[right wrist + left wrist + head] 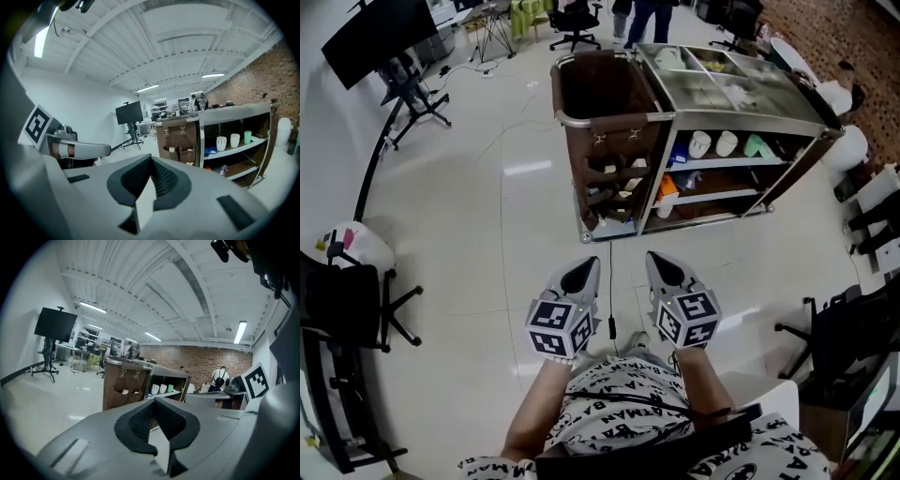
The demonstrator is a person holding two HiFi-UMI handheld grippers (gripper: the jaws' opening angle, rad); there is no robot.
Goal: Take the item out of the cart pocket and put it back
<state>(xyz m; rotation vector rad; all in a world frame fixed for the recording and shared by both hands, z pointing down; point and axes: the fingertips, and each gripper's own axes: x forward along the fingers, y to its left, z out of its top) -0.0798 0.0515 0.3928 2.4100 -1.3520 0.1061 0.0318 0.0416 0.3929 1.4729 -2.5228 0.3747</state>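
The left gripper [579, 274] and the right gripper [668, 269] are held clenched on nothing at lower centre, well apart from the housekeeping cart [609, 119] at upper centre.

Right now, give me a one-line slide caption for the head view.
Left hand-held gripper and right hand-held gripper, shut and empty, face the brown steel-topped cart and its brown fabric pocket panel.

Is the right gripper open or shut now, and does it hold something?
Shut and empty. The right gripper shows its jaws together, nothing between them.
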